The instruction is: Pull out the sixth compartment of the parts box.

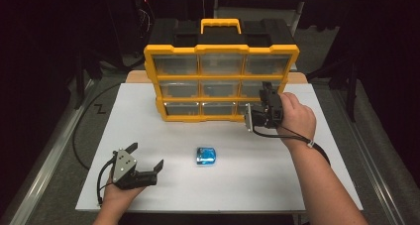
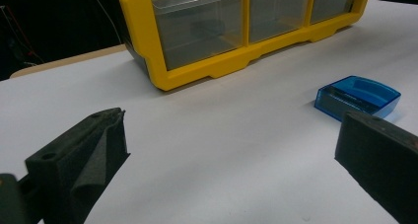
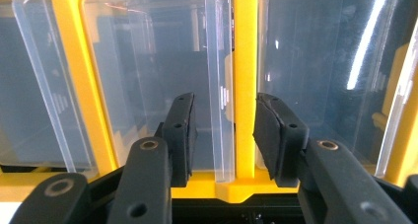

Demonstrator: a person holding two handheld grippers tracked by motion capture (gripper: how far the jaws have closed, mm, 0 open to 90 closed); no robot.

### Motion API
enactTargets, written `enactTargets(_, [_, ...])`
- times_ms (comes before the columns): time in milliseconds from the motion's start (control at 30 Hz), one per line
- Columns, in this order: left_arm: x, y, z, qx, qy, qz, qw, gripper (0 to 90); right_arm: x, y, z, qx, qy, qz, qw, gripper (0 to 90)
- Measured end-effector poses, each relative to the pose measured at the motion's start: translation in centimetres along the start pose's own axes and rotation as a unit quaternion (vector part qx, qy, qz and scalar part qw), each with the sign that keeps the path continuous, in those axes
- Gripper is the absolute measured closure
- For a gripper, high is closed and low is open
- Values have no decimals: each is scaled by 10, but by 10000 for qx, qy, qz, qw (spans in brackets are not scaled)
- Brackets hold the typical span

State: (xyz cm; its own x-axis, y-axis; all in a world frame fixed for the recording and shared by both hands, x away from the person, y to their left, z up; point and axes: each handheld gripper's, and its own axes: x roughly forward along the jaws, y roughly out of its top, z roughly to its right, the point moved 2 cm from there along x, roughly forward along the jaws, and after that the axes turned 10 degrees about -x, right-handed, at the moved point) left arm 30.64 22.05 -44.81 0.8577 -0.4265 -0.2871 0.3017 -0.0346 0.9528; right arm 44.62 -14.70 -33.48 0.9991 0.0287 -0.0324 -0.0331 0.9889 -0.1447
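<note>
A yellow organizer (image 1: 221,49) with clear drawers stands upright at the back of the white tabletop (image 1: 247,185). My right gripper (image 1: 268,89) is up against its right-hand drawers. In the right gripper view the right gripper (image 3: 224,130) is open, its jaws straddling a yellow divider (image 3: 245,61) and the clear lip of a drawer (image 3: 219,86), with a gap showing beside one pad. A small blue translucent box (image 1: 206,156) lies in the middle of the table. My left gripper (image 1: 147,155) rests at the front left, wide open and empty, with the blue box (image 2: 357,96) just beyond one jaw.
A black handle section tops the organizer (image 2: 197,73). A black cable (image 1: 81,136) loops on the floor left of the table. A metal rail (image 1: 44,160) runs along the left side.
</note>
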Motion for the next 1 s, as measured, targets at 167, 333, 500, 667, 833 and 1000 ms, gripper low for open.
enactTargets(167, [0, 0, 0, 4, -5, -6, 10000, 3, 5, 1, 2, -61, 1, -38, 10000, 640])
enactTargets(333, [0, 0, 0, 20, -17, -17, 10000, 3, 11, 3, 1, -91, 12, -46, 9999, 663])
enactTargets(500, [0, 0, 0, 18, -26, -22, 10000, 3, 16, 6, -2, -126, 43, -61, 9999, 675])
enactTargets(667, [0, 0, 0, 17, -43, -35, 10000, 4, 18, 6, -3, -164, 64, -57, 9998, 696])
enactTargets(833, [0, 0, 0, 25, -53, -39, 10000, 3, 18, 6, -3, -217, 9, -89, 9997, 726])
enactTargets(1000, [0, 0, 1, 26, -61, -32, 10000, 4, 18, 7, -3, -253, -58, -125, 9996, 762])
